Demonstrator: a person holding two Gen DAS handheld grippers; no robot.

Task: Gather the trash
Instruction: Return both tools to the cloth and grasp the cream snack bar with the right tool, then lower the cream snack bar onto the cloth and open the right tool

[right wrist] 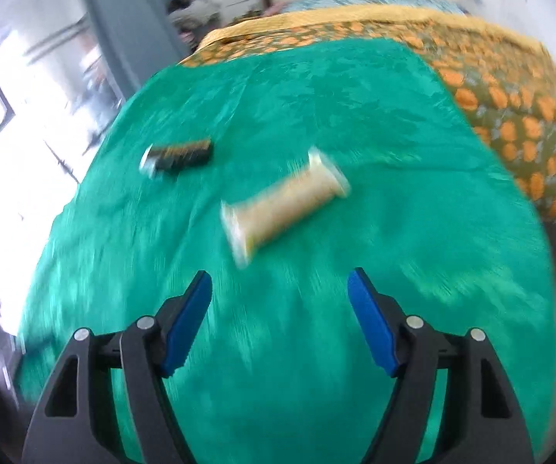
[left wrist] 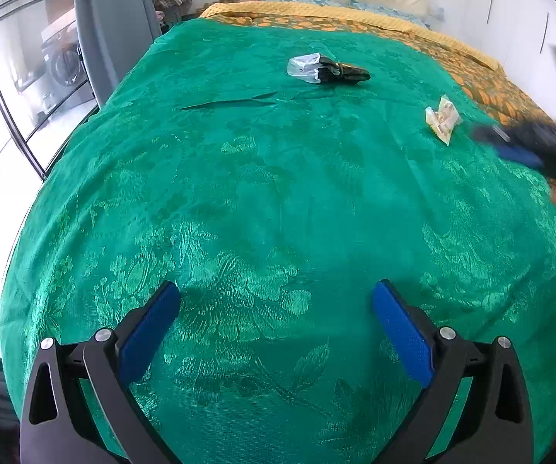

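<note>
Right hand-held gripper [right wrist: 280, 317] is hanging wide and empty, lining up on the wrapper [right wrist: 283, 205]; left hand-held gripper [left wrist: 276, 328] is idling wide over the bed [left wrist: 239, 178].

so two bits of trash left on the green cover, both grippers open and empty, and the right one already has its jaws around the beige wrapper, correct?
Not quite. The right gripper has not reached the beige wrapper: in the right wrist view the wrapper lies on the green cover ahead of the jaws, not between them. The rest holds: black-and-clear wrapper also remains, and the left gripper is open and empty.
</note>
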